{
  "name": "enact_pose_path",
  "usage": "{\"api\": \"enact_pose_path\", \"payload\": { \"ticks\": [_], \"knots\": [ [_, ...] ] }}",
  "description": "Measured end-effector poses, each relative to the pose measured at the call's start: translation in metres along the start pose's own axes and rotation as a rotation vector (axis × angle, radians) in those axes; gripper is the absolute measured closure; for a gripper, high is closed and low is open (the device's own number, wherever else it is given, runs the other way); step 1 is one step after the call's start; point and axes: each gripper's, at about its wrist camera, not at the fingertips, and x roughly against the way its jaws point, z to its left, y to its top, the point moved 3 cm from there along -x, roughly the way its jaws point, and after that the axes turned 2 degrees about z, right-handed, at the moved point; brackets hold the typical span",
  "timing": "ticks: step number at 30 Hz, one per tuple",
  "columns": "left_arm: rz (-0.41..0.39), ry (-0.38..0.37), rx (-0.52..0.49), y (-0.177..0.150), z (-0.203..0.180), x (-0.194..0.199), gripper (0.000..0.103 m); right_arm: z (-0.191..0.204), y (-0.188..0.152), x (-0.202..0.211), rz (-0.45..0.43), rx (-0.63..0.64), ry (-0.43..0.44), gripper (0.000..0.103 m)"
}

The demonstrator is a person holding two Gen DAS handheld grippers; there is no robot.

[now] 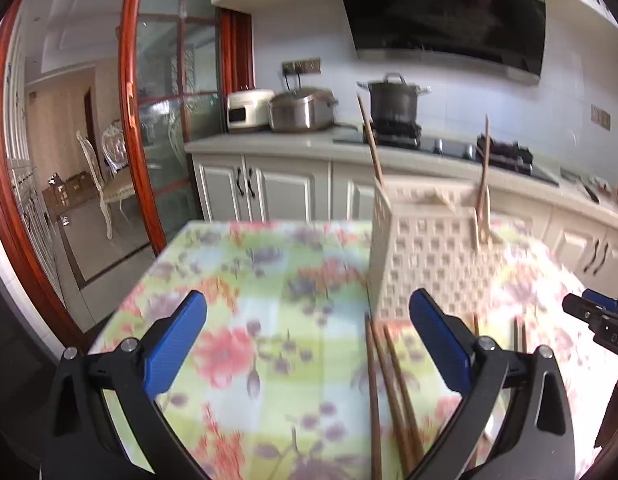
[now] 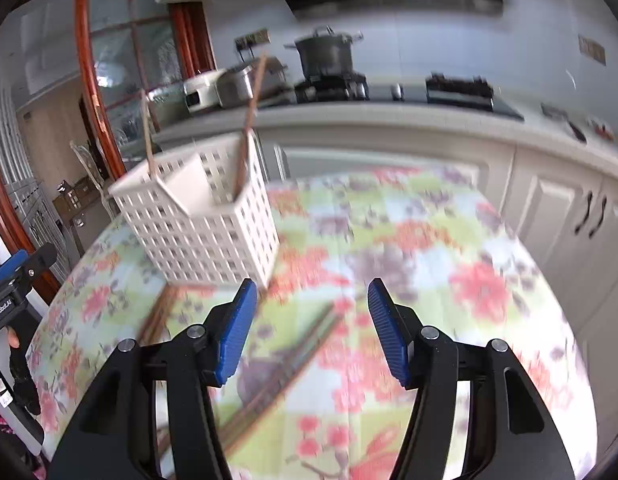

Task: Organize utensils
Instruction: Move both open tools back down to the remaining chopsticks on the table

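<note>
In the left wrist view the left gripper (image 1: 308, 346) is spread wide and holds nothing, hovering over the counter (image 1: 245, 280) with its floral cloth. The loose chopsticks (image 1: 383, 392) lie on the cloth just inside its right finger, running back toward the white holder (image 1: 429, 256), which already has two sticks standing in it. The step in hand looks like fetching the next chopstick; the next move calls for shifting right and lowering onto one. In the right wrist view the right gripper (image 2: 312, 330) is likewise released and empty, with blurred chopsticks (image 2: 293, 356) on the cloth between and below its fingers, and the holder (image 2: 201, 224) ahead-left, near the counter's left edge.
</note>
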Motion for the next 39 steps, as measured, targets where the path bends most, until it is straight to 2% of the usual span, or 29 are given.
{"api": "enact_pose_path", "payload": {
  "ticks": [1,5,9,17,23,26,29,31,39],
  "knots": [
    [0.016,-0.006,0.002,-0.007,0.000,-0.001,0.005,-0.002,-0.007,-0.002,0.014,-0.008,-0.009,0.048],
    [0.077,-0.004,0.013,-0.031,-0.003,-0.006,0.005,-0.005,-0.030,-0.017,0.077,-0.011,-0.040,0.063],
    [0.117,0.002,-0.007,-0.050,-0.008,-0.016,0.008,-0.003,-0.038,-0.033,0.131,-0.021,-0.028,0.072],
    [0.174,-0.004,0.008,-0.065,-0.003,-0.033,0.009,0.016,-0.042,-0.050,0.182,-0.008,-0.018,0.073],
    [0.205,-0.010,0.013,-0.073,0.001,-0.041,0.009,0.028,-0.045,-0.054,0.208,0.066,-0.084,0.073],
    [0.217,-0.021,0.019,-0.075,0.002,-0.042,0.009,0.029,-0.047,-0.053,0.208,0.109,-0.099,0.079],
    [0.222,-0.031,0.017,-0.075,0.002,-0.042,0.009,0.020,-0.044,-0.053,0.222,0.090,-0.070,0.087],
    [0.233,-0.047,0.023,-0.075,0.001,-0.043,0.009,0.014,-0.042,-0.054,0.233,0.067,-0.043,0.089],
    [0.298,-0.086,0.022,-0.078,-0.006,-0.055,0.019,0.017,-0.039,-0.061,0.217,0.101,-0.074,0.089]
  ]
}}
